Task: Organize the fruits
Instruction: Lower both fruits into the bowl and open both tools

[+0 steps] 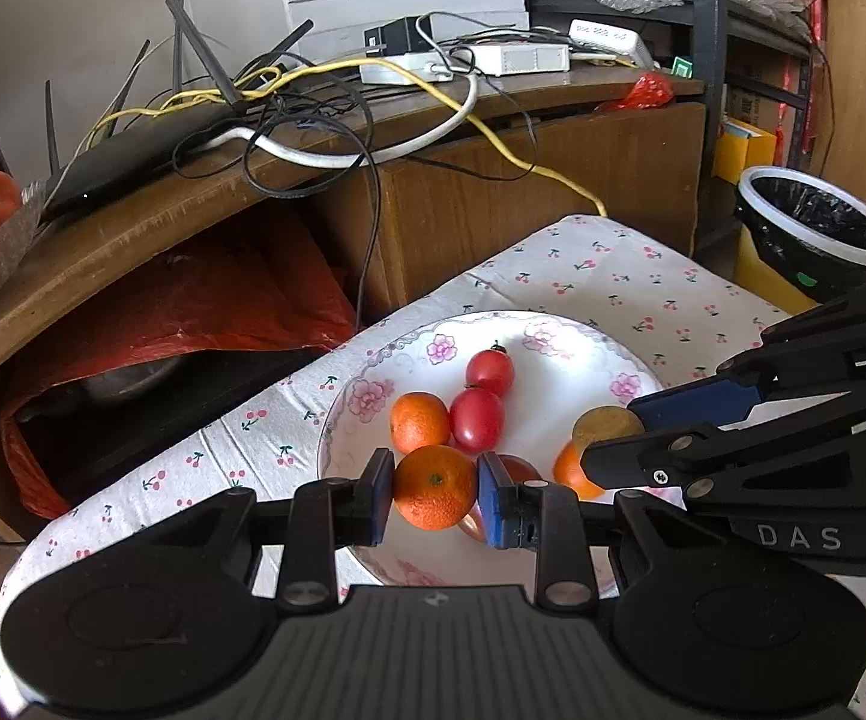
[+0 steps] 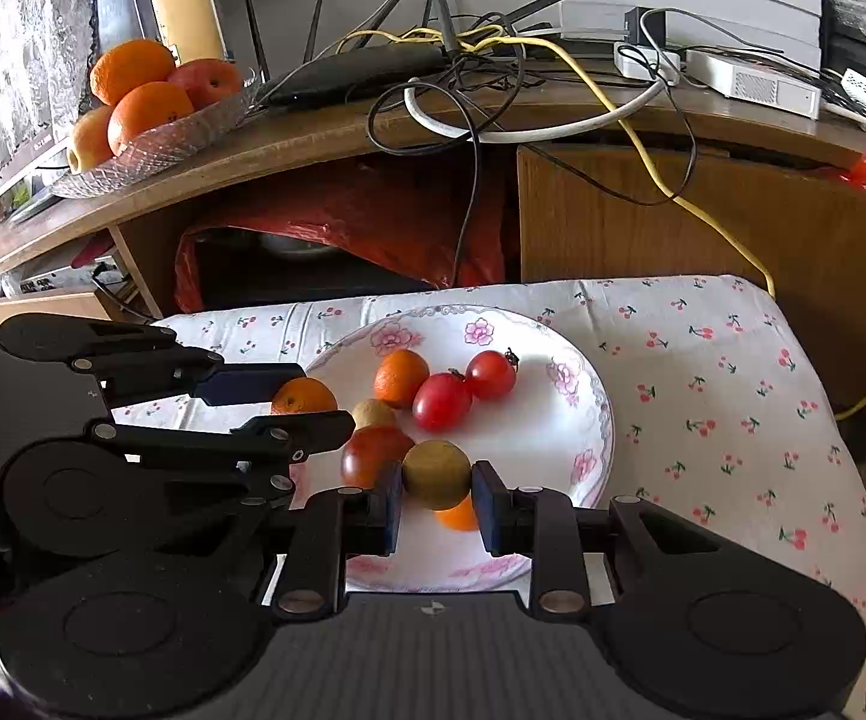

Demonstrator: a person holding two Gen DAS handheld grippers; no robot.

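two tongs over plate (image 1: 559, 354): left tongs (image 1: 436, 489) clamp mandarin (image 1: 434, 486), right tongs (image 2: 437, 495) clamp brownish fruit (image 2: 436, 474).

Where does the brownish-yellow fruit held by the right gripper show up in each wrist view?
Left wrist: the brownish-yellow fruit sits right of centre, at the right gripper's tips.
Right wrist: low centre, pinched between the blue pads.
Shared landmark: the two red tomatoes on the flowered plate.

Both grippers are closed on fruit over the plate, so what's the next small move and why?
Probably lift both straight up. The left gripper pinches a tangerine, the right gripper a brownish-green fruit, both low over the plate with other fruit crowded close.
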